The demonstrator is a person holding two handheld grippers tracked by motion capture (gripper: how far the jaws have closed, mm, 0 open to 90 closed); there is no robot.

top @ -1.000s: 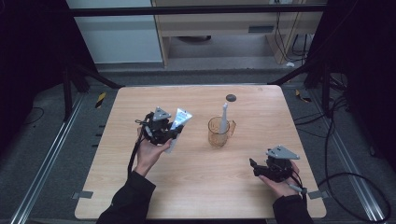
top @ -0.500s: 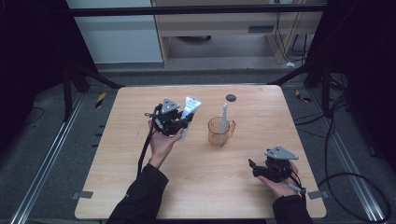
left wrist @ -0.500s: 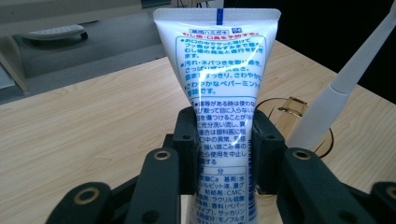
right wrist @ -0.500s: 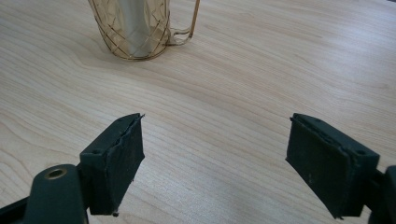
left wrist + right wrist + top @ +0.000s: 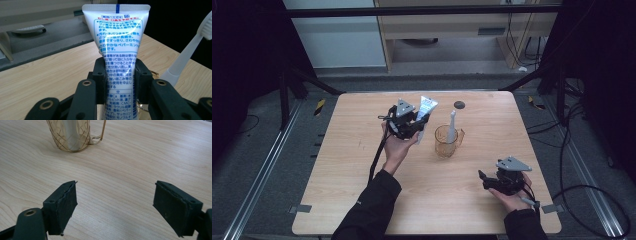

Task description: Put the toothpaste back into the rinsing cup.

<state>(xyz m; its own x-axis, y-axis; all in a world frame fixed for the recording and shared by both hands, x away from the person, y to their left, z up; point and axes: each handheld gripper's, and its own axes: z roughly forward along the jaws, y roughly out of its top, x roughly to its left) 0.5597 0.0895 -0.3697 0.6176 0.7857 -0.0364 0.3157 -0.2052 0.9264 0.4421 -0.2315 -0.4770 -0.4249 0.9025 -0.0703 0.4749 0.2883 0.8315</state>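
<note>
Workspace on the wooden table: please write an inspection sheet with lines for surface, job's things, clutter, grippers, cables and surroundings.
Surface: light wooden table, flat, no spills seen.
Job's things: toothpaste tube held upright, crimped end up; amber cup standing mid-table with a white toothbrush in it.
Clutter: small dark round thing near the far edge; what it is cannot be told.
Grippers: left gripper clamped on the tube beside the cup; right gripper with jaws wide apart, nothing between them, low over the table.
Cables: one trailing from each gripper; more cables on the floor at right.
Surroundings: dark floor, metal rails, cabinet behind.
</note>
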